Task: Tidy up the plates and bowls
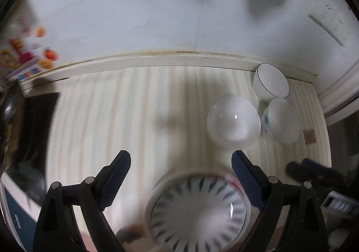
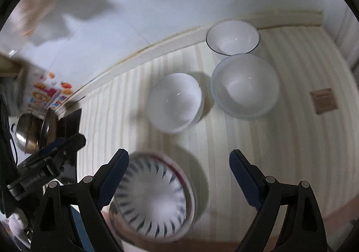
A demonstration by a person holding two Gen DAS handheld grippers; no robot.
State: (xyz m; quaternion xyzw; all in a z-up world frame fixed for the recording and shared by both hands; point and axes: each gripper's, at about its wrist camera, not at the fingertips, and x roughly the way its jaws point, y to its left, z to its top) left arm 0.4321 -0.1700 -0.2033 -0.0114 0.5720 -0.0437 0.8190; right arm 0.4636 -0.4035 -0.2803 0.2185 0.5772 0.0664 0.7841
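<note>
A bowl with dark radial strokes and a red rim (image 1: 197, 211) (image 2: 154, 198) sits on the striped counter (image 1: 134, 117) near its front edge. Three white bowls stand farther back: a plain one (image 1: 233, 124) (image 2: 177, 101), a wider one (image 1: 282, 119) (image 2: 245, 86), and one with a thin dark rim line (image 1: 270, 82) (image 2: 233, 36) by the wall. My left gripper (image 1: 181, 158) is open and empty above the patterned bowl. My right gripper (image 2: 179, 157) is open and empty, the patterned bowl by its left finger.
A white tiled wall (image 1: 157, 16) rises behind the counter ledge. Steel pots (image 2: 33, 133) and a colourful box (image 2: 47, 92) stand at the left. A small brown square (image 2: 324, 100) lies on the counter at the right. The other gripper (image 2: 44, 162) shows at the left.
</note>
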